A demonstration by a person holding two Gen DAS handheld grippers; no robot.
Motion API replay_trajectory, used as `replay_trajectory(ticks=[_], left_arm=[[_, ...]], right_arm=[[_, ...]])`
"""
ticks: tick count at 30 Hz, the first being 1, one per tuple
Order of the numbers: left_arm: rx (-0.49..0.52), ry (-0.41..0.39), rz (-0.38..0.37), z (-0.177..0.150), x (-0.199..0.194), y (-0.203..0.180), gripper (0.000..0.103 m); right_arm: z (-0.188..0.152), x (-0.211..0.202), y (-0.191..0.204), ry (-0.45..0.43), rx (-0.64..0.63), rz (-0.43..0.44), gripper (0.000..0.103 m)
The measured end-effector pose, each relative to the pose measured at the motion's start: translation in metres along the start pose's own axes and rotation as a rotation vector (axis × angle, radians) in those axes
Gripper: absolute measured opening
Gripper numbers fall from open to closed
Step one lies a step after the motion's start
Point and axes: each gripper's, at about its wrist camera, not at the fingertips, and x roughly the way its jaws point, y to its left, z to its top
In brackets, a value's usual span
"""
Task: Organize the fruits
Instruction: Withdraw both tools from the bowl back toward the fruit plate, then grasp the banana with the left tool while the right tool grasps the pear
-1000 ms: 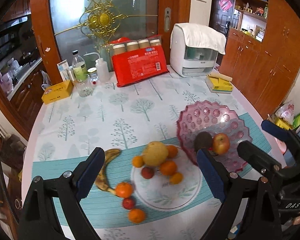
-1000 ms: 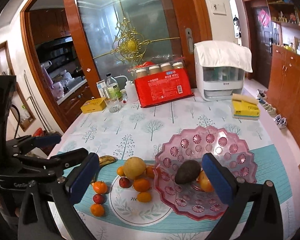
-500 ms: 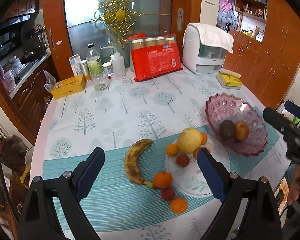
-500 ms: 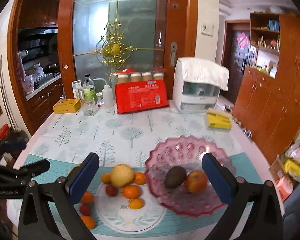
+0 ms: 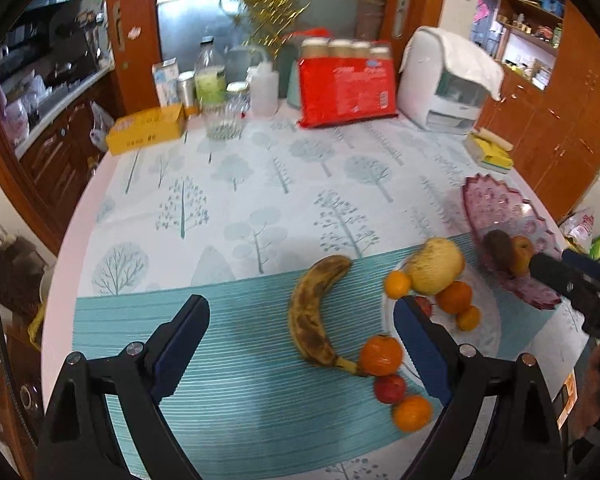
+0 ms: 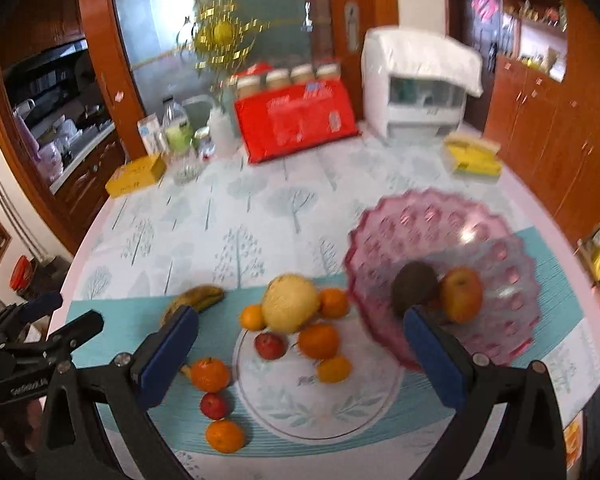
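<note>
The white plate (image 6: 320, 408) serves as the reference landmark; it lies on the teal striped band of the tablecloth (image 5: 236, 200).

Left gripper (image 5: 300, 344): jaws spread wide, nothing between the pads, held above the cloth to the left of the plate. The blue pads frame the banana and the loose fruit beside it without contact.

Right gripper (image 6: 300, 348): jaws likewise spread wide and empty, held above the plate's near half.

Fruit on the plate, at its far edge: one large pale yellow fruit (image 6: 290, 304), with small oranges touching it on either side, a small red fruit (image 6: 270, 346) just in front, and two further oranges (image 6: 320, 340) nearer the plate's centre.

Fruit off the plate: a heavily browned banana (image 5: 316, 312) lies on the cloth to the plate's left, curved, with its stem end toward the near edge of the table. At that stem end sits a tangerine (image 5: 380, 354), touching or just beside it. A second small red fruit (image 5: 389, 388) and another orange (image 5: 412, 412) follow in a short line toward the near edge, all just beside the plate's left rim.

To the plate's right stands a pink scalloped bowl (image 6: 480, 216), its rim overlapping the plate's edge in the right wrist view. It holds a dark avocado (image 6: 414, 288) and a red-yellow apple (image 6: 460, 294), side by side.
</note>
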Motion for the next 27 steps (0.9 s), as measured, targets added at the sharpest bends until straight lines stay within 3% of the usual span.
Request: replay_trajectory(ticks=[5, 10, 17, 24, 27], left_arm=[[-0.024, 0.059, -0.002, 0.0, 0.042, 0.012, 0.093], [-0.029, 0.123, -0.024, 0.0, 0.084, 0.014, 0.081], [-0.05, 0.177, -0.059, 0.002, 0.119, 0.015, 0.077], [-0.038, 0.226, -0.046, 0.002, 0.142, 0.01, 0.06], [-0.034, 0.235, -0.042, 0.001, 0.146, 0.007, 0.06]], right_arm=[[-0.006, 0.045, 0.003, 0.088, 0.051, 0.028, 0.103], [-0.005, 0.083, 0.001, 0.113, 0.114, 0.017, 0.1], [0.003, 0.121, 0.001, 0.154, 0.151, -0.045, 0.087], [0.004, 0.14, 0.006, 0.195, 0.156, -0.1, 0.074], [0.003, 0.145, 0.005, 0.204, 0.165, -0.119, 0.067]])
